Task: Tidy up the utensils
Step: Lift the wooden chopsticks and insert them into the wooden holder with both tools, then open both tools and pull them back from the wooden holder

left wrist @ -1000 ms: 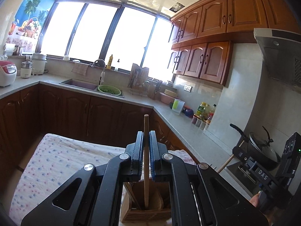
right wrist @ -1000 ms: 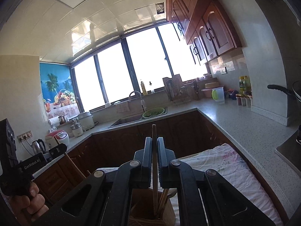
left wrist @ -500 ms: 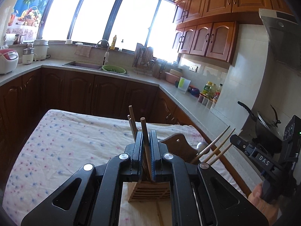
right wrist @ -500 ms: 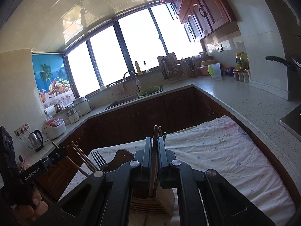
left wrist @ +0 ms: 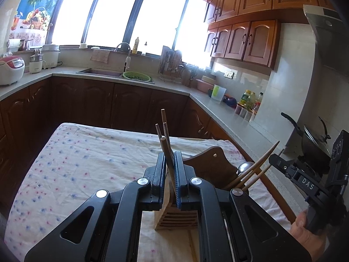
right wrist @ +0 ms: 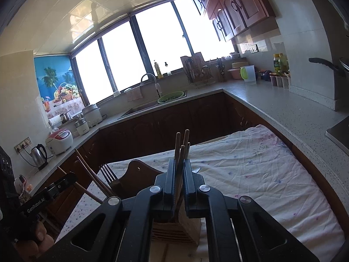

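Sunlit kitchen counters wrap around our table, whose speckled cloth [left wrist: 87,159] carries a slatted wooden utensil holder [left wrist: 176,217] as our landmark. Directly above that holder our left gripper [left wrist: 169,170] is clamped on one wooden chopstick [left wrist: 166,150], its lower end down among the other sticks standing in the holder. Our right gripper [right wrist: 179,172] is pinched likewise on a chopstick [right wrist: 181,159] over the holder, while beside the holder a darker wooden holder [right wrist: 135,174] keeps a fork [right wrist: 108,172].
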A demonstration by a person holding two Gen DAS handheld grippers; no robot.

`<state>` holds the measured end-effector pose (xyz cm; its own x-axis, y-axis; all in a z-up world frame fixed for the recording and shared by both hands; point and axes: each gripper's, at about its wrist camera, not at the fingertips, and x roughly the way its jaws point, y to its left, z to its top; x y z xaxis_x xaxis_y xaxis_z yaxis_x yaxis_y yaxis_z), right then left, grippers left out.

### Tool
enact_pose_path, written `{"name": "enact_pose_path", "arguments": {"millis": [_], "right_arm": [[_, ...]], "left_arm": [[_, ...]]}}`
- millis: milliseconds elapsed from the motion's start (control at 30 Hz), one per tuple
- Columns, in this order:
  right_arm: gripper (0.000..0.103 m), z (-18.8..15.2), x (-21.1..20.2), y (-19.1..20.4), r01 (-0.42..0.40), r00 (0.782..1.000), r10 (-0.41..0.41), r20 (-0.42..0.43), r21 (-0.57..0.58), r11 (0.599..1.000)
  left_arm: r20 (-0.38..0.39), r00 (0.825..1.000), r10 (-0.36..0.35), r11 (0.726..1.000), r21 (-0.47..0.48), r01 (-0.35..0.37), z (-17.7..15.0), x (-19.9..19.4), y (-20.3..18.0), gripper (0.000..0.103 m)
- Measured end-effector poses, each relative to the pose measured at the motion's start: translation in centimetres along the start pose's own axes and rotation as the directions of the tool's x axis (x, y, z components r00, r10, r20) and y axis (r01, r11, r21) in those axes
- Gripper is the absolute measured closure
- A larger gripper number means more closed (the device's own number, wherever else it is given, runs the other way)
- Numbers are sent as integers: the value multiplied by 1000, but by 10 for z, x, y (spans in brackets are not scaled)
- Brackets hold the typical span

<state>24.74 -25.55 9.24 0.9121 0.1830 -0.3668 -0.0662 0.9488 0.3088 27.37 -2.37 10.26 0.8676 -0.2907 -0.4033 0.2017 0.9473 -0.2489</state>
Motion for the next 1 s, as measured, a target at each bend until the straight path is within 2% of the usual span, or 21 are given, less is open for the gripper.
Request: {"name": "enact_pose_path", "arguments": {"millis": [533, 667, 700, 767, 800, 833, 867, 900, 1000], "right_arm": [[97, 0, 0, 0, 5, 1000, -5, -6, 7, 1000], [92, -2, 0, -2, -4, 1000, 5, -20, 27, 1000], [92, -2, -1, -2, -5, 1000, 5, -22, 29, 1000], [90, -3, -5, -2, -5, 1000, 5, -18, 30, 1000], [85, -3, -7, -3, -6, 1000, 6, -15, 33, 999], [81, -2, -9, -3, -9, 1000, 9, -12, 38, 999], [70, -2, -12, -4, -12, 1000, 12, -6, 42, 999], [56, -2, -15, -4, -21, 1000, 20, 3, 45, 999], [39, -1, -25, -3, -31, 999, 30, 22, 49, 998]], "left_arm": [[-20, 1000, 18, 1000, 9, -18, -1, 0, -1, 95], [-36, 999, 10, 1000, -4, -11, -2, -1, 1, 94], [-37, 999, 12, 1000, -5, -12, -2, -2, 1, 94], [-35, 999, 10, 1000, -10, -11, -3, -5, 2, 83], [-30, 999, 13, 1000, -13, -13, -3, -8, 3, 79], [-21, 1000, 18, 1000, -17, -18, -3, -12, 4, 67], [-8, 1000, 22, 1000, -20, -23, -3, -17, 5, 54], [6, 1000, 30, 999, -22, -30, -4, -22, 6, 49], [24, 998, 53, 998, -21, -52, -7, -34, 10, 40]]}}
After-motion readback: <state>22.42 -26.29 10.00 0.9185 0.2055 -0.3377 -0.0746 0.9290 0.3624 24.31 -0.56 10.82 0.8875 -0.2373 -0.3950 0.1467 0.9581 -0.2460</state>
